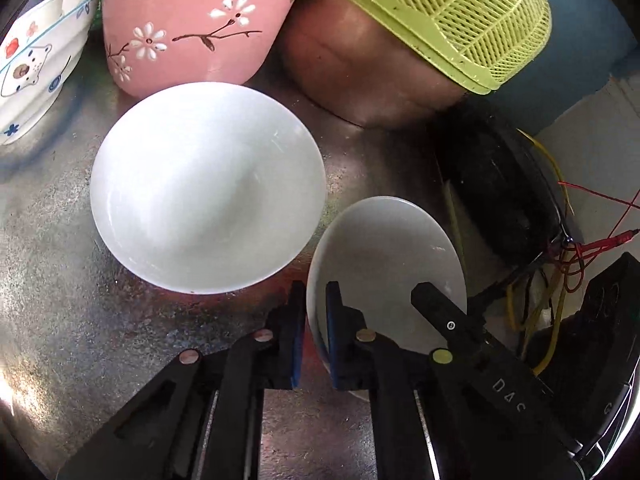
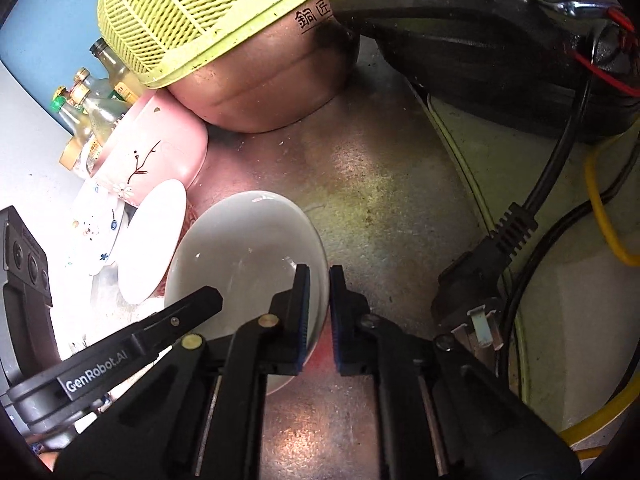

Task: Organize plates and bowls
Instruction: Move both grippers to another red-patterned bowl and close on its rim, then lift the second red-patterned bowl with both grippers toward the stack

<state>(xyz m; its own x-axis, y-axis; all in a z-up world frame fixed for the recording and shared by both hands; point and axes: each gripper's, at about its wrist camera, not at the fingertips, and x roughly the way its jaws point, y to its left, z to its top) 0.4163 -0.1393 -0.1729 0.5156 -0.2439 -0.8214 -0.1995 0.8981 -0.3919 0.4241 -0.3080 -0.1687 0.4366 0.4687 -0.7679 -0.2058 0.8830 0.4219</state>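
A small white bowl (image 1: 384, 248) sits on the metal counter, also seen in the right wrist view (image 2: 244, 244). My left gripper (image 1: 316, 312) straddles its left rim, one pad outside and one inside, nearly closed on it. My right gripper (image 2: 319, 304) straddles its right rim the same way. A larger white bowl (image 1: 208, 188) stands just left of it and shows edge-on in the right wrist view (image 2: 154, 240). A pink flowered bowl (image 1: 192, 28) and a white patterned bowl (image 1: 36, 68) stand behind.
A copper pot (image 1: 360, 68) under an upturned green basket (image 1: 460, 12) stands at the back. A black pan (image 2: 480, 52), a black plug (image 2: 476, 280) and red and yellow wires (image 1: 560, 264) lie to the right. Bottles (image 2: 92, 108) stand at the back left.
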